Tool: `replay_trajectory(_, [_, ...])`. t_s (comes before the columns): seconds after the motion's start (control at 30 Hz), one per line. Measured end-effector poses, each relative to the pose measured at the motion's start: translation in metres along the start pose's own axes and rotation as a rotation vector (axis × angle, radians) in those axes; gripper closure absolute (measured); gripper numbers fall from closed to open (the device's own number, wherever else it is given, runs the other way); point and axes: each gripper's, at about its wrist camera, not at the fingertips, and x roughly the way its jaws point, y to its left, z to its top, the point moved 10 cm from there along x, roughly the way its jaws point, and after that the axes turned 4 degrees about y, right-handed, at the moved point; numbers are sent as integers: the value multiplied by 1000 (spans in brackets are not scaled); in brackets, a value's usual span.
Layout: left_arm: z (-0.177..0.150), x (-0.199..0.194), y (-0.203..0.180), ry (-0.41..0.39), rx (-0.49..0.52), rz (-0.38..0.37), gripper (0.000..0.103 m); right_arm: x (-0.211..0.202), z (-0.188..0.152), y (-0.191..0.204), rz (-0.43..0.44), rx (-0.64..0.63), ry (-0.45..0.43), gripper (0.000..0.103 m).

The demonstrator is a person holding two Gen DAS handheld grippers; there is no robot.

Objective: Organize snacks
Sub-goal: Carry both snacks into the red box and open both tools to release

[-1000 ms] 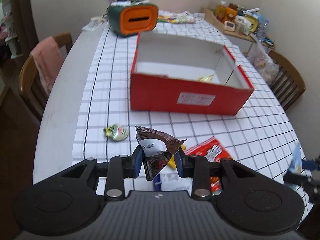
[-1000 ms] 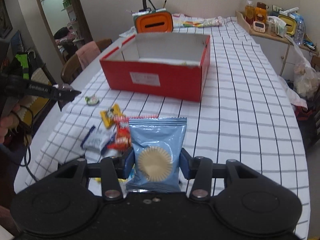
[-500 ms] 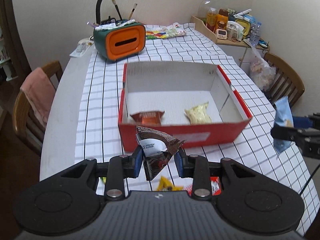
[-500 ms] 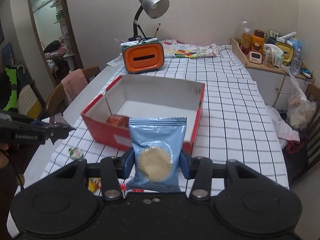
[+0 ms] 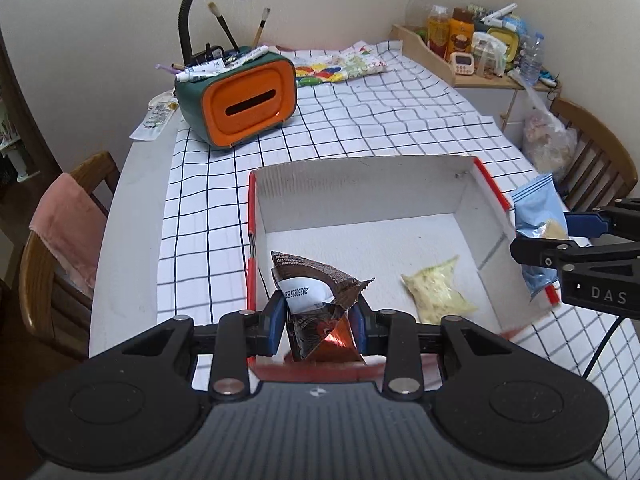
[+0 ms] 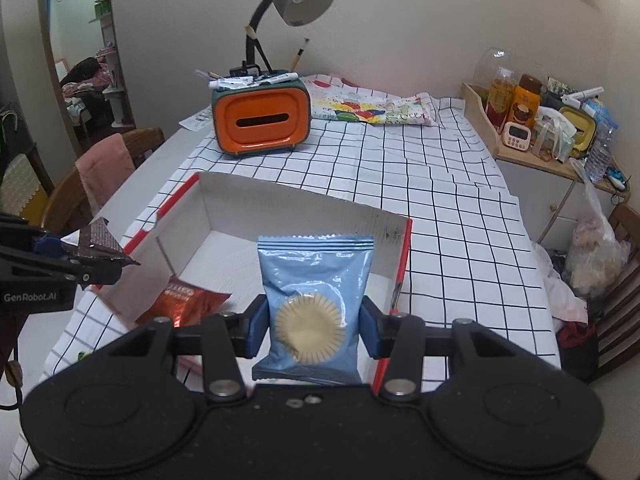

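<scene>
checked tablecloth (image 5: 400, 128), red box (image 5: 251, 240), orange organizer (image 5: 240, 100)

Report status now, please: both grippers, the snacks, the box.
Left gripper shut on brown packet. Right gripper shut on blue packet. Both over red box; two snacks inside. Nothing blocking.

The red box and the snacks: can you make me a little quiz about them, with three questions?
1. True or false: the left gripper is squeezing a brown packet.
2. What picture is on the blue packet in the right gripper? A) a round pale biscuit B) a banana C) a fish
3. Fill in: two snacks already lie inside the red box, a pale yellow one and a shiny ____ one.

Key
1. True
2. A
3. Orange-red
</scene>
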Motion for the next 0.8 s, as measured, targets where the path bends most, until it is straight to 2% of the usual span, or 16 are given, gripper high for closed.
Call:
replay_trajectory(0.3, [16,50,5,94,14,7,70,56,11,-5,6,30,92,57])
replay_trajectory(0.43, [12,71,1,167,31,2,70,75,8,-4,13,30,130,57])
replay_trajectory(0.8, [3,100,-9,242,108,36,70,111,-6,2,27,18,234,57])
